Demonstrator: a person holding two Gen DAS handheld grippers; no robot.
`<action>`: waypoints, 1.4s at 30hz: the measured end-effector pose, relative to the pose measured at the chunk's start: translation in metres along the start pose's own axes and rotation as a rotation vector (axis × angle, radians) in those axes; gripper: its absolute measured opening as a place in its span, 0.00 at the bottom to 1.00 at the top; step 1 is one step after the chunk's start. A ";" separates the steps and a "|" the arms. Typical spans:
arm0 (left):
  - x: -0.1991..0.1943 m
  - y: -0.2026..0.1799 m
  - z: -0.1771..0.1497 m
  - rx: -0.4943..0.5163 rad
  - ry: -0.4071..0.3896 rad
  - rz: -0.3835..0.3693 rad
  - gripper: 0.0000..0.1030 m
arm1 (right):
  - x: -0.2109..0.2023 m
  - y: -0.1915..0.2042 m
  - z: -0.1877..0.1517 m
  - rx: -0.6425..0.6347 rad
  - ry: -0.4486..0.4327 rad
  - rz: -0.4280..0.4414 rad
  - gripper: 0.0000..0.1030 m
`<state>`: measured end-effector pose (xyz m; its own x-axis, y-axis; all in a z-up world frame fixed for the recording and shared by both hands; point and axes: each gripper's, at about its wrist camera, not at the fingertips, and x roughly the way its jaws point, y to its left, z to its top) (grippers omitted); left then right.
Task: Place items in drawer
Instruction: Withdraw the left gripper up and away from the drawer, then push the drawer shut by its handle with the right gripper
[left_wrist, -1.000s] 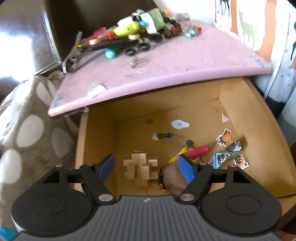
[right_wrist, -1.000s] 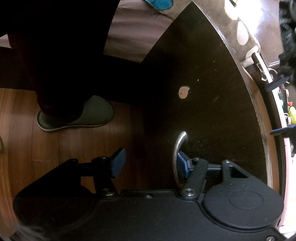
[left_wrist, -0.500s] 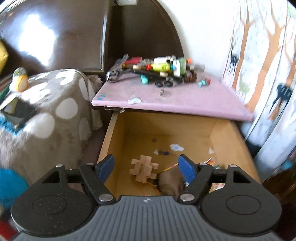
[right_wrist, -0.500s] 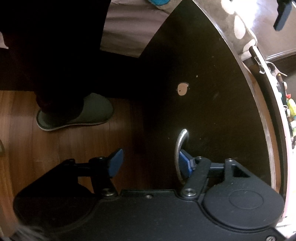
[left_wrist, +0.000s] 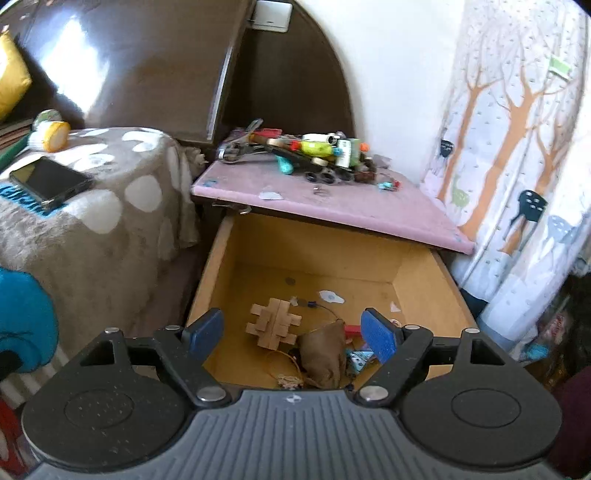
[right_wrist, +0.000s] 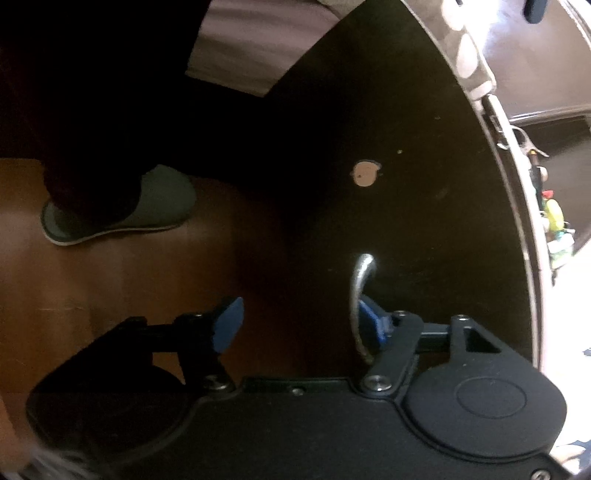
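The wooden drawer stands pulled open under the pink tabletop. Inside lie a wooden puzzle block, a brown pouch, a red item and some stickers. A pile of small colourful items sits on the tabletop. My left gripper is open and empty, above the drawer's front edge. In the right wrist view my right gripper is open; its right finger is hooked behind the metal drawer handle on the dark drawer front.
A spotted brown blanket with a phone lies left of the drawer. A tree-print curtain hangs to the right. A slippered foot stands on the wood floor left of the drawer front.
My left gripper has pulled back and up from the drawer, so the tabletop, bed and curtain now show. The right gripper has stayed at the handle.
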<state>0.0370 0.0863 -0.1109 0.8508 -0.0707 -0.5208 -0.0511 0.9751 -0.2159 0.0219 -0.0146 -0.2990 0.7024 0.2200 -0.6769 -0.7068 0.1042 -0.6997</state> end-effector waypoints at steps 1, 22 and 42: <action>0.000 0.000 0.000 -0.002 -0.003 -0.018 0.79 | -0.001 -0.001 0.001 0.004 0.007 -0.015 0.51; 0.009 0.040 0.009 -0.173 -0.049 -0.107 0.79 | 0.000 -0.046 0.007 0.057 0.059 -0.198 0.00; 0.030 0.044 0.011 -0.152 -0.026 -0.068 0.79 | 0.066 -0.104 0.016 0.080 0.103 -0.230 0.00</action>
<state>0.0659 0.1296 -0.1268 0.8680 -0.1279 -0.4798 -0.0700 0.9251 -0.3732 0.1404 0.0045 -0.2679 0.8472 0.0821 -0.5249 -0.5292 0.2175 -0.8202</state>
